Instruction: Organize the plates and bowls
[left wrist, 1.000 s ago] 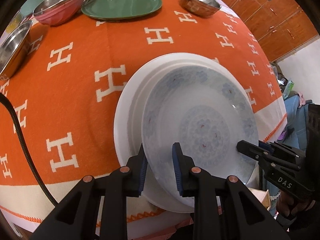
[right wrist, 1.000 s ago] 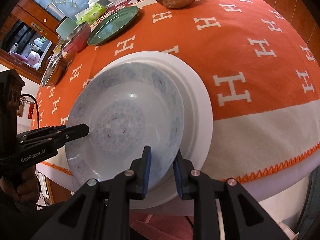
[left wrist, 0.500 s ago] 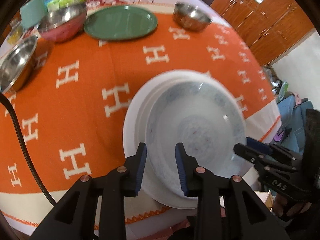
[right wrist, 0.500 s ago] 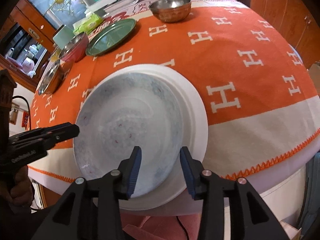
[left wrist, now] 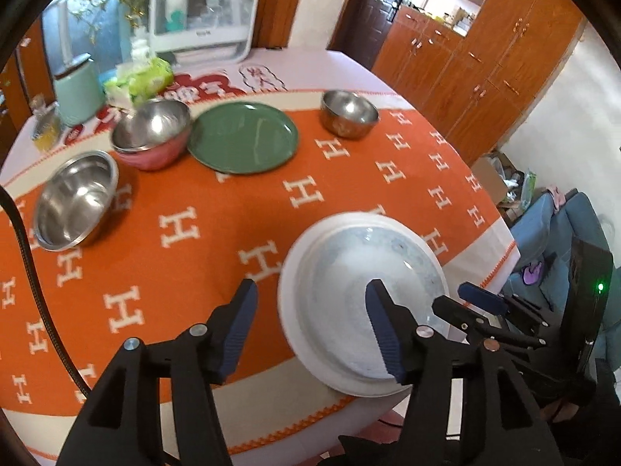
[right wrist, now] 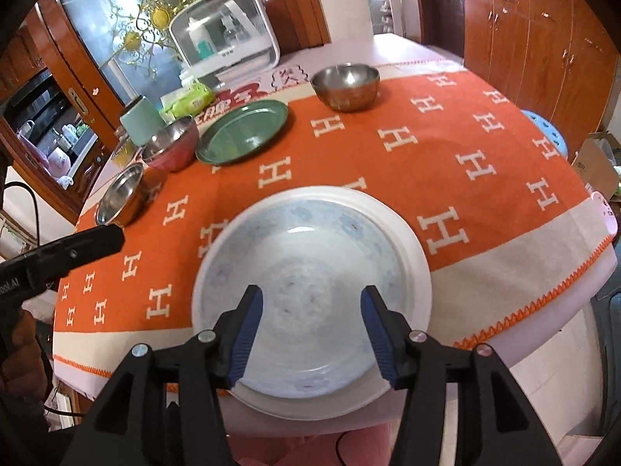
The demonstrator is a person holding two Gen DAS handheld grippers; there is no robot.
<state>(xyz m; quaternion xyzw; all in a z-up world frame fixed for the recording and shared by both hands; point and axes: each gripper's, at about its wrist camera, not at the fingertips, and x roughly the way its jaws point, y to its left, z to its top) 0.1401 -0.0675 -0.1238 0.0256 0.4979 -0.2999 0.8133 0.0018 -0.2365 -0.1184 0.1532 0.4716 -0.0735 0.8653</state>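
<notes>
A blue-patterned plate (left wrist: 349, 272) (right wrist: 302, 240) lies stacked in a larger white plate (left wrist: 287, 303) (right wrist: 419, 272) near the table's front edge. My left gripper (left wrist: 310, 291) hovers above the stack's left rim, its jaws opening, touching nothing. Above the near rim, my right gripper (right wrist: 310, 297) also has its jaws opening, with nothing pressed between them. Farther back on the orange cloth sit a green plate (left wrist: 242, 141) (right wrist: 242, 132), a steel bowl (left wrist: 349, 112) (right wrist: 345, 81), a pink bowl (left wrist: 153, 132) (right wrist: 170, 143) and another steel bowl (left wrist: 73, 200) (right wrist: 120, 194).
At the table's far end stand a white cabinet-like appliance (left wrist: 202, 11), a green tissue pack (left wrist: 143, 79) and a mint cup (left wrist: 75, 89). The cloth's zigzag hem (right wrist: 543, 303) marks the near table edge. Wooden cupboards (left wrist: 485, 58) line the right wall.
Both grippers let go of the patterned plate's rim, opened, and rose back from the stack. The plate now rests in the white plate.
</notes>
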